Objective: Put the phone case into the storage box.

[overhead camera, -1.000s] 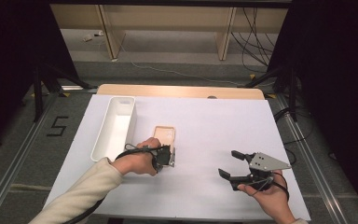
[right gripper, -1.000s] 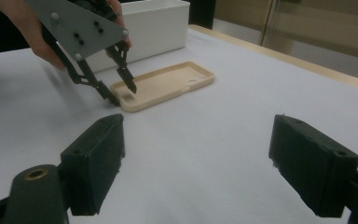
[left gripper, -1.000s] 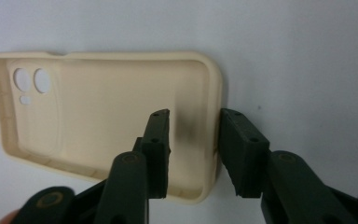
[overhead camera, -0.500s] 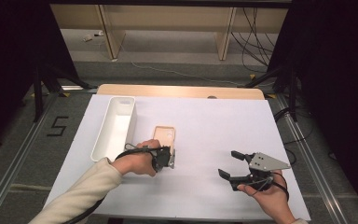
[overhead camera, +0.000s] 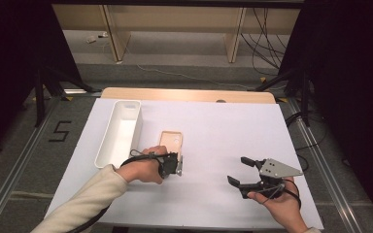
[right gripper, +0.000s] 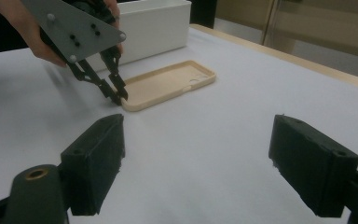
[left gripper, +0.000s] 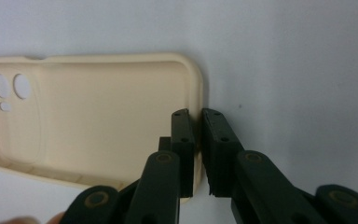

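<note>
Beige phone case (overhead camera: 171, 143) lying flat and hollow side up on the white tabletop (overhead camera: 213, 121), just right of the long white bin (overhead camera: 119, 131). Near short rim pinched by the left gripper (left gripper: 196, 140), one jaw inside the wall and one outside, jaws just closed in and now clamped on that thin edge. Probably gripped at the rim because a flat case offers no other hold, and likely bound for the bin so near. Right gripper (right gripper: 196, 158) spread wide and holding nothing, resting well apart on the tabletop, kept out of the way.
</note>
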Motion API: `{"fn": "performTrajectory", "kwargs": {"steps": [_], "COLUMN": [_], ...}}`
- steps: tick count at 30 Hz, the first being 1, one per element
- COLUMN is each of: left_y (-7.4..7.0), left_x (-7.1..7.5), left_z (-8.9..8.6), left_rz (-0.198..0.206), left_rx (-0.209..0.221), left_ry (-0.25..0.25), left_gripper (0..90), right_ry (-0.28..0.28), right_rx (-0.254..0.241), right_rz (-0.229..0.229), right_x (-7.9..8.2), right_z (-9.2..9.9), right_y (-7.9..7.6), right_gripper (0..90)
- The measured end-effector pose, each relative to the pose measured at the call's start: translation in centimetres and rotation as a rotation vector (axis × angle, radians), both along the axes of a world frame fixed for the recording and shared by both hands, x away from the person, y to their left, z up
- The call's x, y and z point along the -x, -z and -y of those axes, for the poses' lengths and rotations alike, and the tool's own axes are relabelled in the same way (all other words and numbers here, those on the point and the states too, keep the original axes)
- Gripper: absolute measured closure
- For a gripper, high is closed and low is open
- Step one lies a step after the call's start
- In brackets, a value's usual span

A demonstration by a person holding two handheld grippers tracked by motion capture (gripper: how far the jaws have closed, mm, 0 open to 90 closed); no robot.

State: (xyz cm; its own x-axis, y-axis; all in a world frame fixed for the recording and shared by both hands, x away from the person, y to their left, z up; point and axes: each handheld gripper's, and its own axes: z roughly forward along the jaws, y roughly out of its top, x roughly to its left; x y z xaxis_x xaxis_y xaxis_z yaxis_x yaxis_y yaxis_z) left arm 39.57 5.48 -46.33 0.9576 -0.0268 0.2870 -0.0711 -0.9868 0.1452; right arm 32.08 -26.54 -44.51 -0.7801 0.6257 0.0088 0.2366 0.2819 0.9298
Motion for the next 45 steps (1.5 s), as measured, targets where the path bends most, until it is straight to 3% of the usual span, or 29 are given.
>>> {"fn": "performTrajectory", "kwargs": {"steps": [2, 5, 7, 8, 10, 13, 17, 28, 32, 36, 40, 41, 45], "left_y": [0.0, 0.0, 0.0, 0.0, 0.0, 0.0, 0.0, 0.0, -0.2, -1.7, -2.3, -2.7, -3.1], "left_x": [0.0, 0.0, 0.0, 0.0, 0.1, 0.1, 0.1, 0.3, 0.5, 0.9, 1.4, 1.8, 2.4], "left_z": [0.0, 0.0, 0.0, 0.0, 0.0, 0.0, -0.1, -0.2, -0.2, -0.2, 0.0, 0.1, 0.2], "left_rz": [-0.001, -0.001, 0.0, 0.0, -0.001, -0.002, -0.002, 0.009, 0.037, 0.103, 0.136, 0.167, 0.193], "left_rx": [0.004, 0.004, 0.003, 0.003, 0.004, 0.004, 0.006, 0.016, 0.045, 0.089, 0.118, 0.154, 0.173], "left_ry": [-0.003, -0.008, -0.007, -0.005, -0.003, -0.002, -0.002, -0.002, -0.001, 0.006, 0.003, -0.004, -0.012], "left_gripper": [83.2, 83.4, 83.6, 83.7, 83.8, 84.0, 84.6, 86.4, 87.6, 87.7, 87.7, 87.8, 87.8], "right_ry": [0.007, -0.001, -0.002, -0.001, -0.002, 0.008, -0.002, 0.006, 0.005, 0.005, 0.007, 0.008, 0.009], "right_rx": [0.004, -0.001, 0.002, 0.0, 0.002, 0.022, 0.002, 0.02, 0.003, 0.002, 0.001, 0.001, 0.001], "right_rz": [0.021, -0.001, 0.021, 0.0, 0.02, 0.012, 0.02, 0.01, 0.021, 0.018, 0.019, 0.021, 0.022], "right_x": [-0.1, 0.0, -0.1, 0.0, -0.1, 0.0, -0.1, 0.0, -0.1, -0.1, -0.1, -0.1, -0.1], "right_z": [0.0, 0.0, 0.0, 0.0, 0.0, 0.1, 0.0, 0.1, 0.1, 0.1, 0.1, 0.1, 0.1], "right_y": [0.0, 0.0, 0.0, 0.0, 0.0, -0.1, 0.0, -0.1, 0.0, 0.0, 0.0, 0.0, 0.0], "right_gripper": [19.6, 19.5, 19.5, 19.6, 19.5, 19.6, 19.6, 19.6, 19.5, 19.5, 19.5, 19.6, 19.5]}}
